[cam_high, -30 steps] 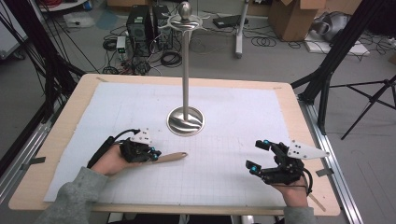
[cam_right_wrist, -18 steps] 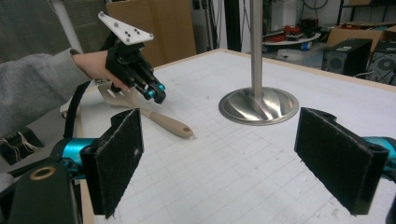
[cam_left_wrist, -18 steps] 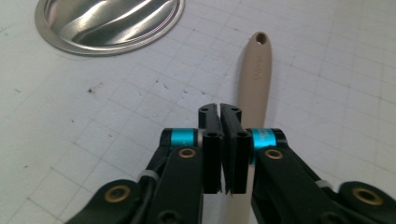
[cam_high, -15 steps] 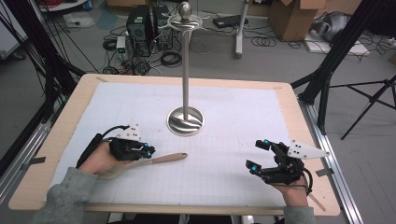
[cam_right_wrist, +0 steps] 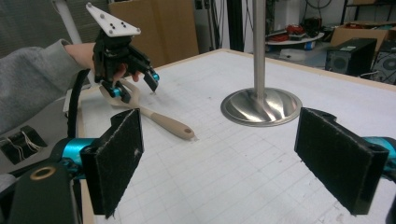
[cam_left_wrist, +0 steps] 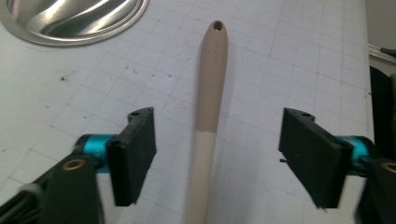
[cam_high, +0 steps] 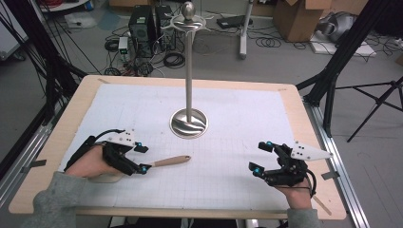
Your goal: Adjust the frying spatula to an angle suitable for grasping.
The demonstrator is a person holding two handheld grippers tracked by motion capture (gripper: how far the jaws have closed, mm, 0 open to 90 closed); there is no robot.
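A beige spoon (cam_high: 171,160) lies flat on the white grid mat (cam_high: 228,180), its handle pointing right with a hole at the tip. My left gripper (cam_high: 142,157) hovers just above the handle's near part; its jaws have just been opening and now stand open. In the left gripper view the handle (cam_left_wrist: 210,93) runs up between the two black pads (cam_left_wrist: 135,154) without touching either. The right gripper view shows the spoon (cam_right_wrist: 163,122) with its bowl under the left gripper (cam_right_wrist: 137,84). My right gripper (cam_high: 260,156) rests open and empty at the front right.
A tall metal stand (cam_high: 189,71) rises from a round shiny base (cam_high: 189,123) at the mat's middle, beyond the spoon. The base (cam_right_wrist: 261,106) lies ahead of the right gripper. The wooden table edge (cam_high: 190,212) runs along the front.
The left gripper's jaws opened and let go of the spoon handle. The left hand drew back to the left and lifted a little. The spoon stays on the mat; the right gripper kept still.
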